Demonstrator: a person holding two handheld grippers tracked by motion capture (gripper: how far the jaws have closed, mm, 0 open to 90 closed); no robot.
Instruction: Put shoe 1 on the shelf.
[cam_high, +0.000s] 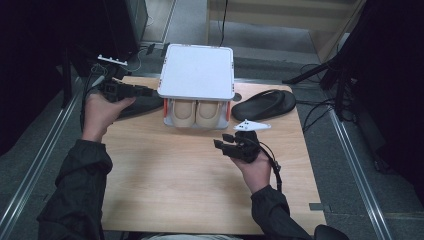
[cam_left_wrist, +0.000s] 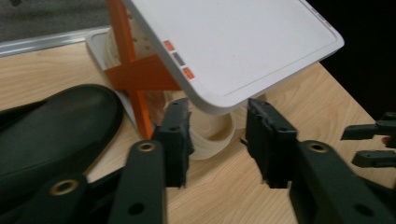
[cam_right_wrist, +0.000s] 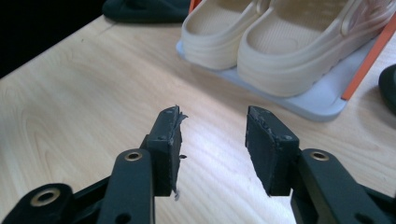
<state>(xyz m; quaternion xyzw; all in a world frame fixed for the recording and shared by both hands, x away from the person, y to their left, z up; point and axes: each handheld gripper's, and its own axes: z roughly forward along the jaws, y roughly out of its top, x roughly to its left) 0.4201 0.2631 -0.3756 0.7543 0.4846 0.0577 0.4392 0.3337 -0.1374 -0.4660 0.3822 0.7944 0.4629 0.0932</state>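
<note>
We note a light wooden table (cam_high: 165, 185) bearing a white two-tier plastic shoe rack with orange cross-braces (cam_high: 196, 70), its lower shelf holding a pair of cream foam clogs (cam_high: 195, 113), toes toward the person. One black flat sandal (cam_high: 263, 104) lies just right of the rack, long axis across the table; another black sandal (cam_left_wrist: 51, 135) lies just left of it.

The left gripper (cam_high: 131, 91) sits near the rack's left front corner, beside that left sandal, jaws partly apart and gripping nothing. The right gripper (cam_right_wrist: 212, 140) hovers in front of the clogs, jaws wide and empty, with bare table between it and them.

We judge the left hand nearer its sandal. The orange brace (cam_left_wrist: 135, 74) stands close to any sideways approach there.
</note>
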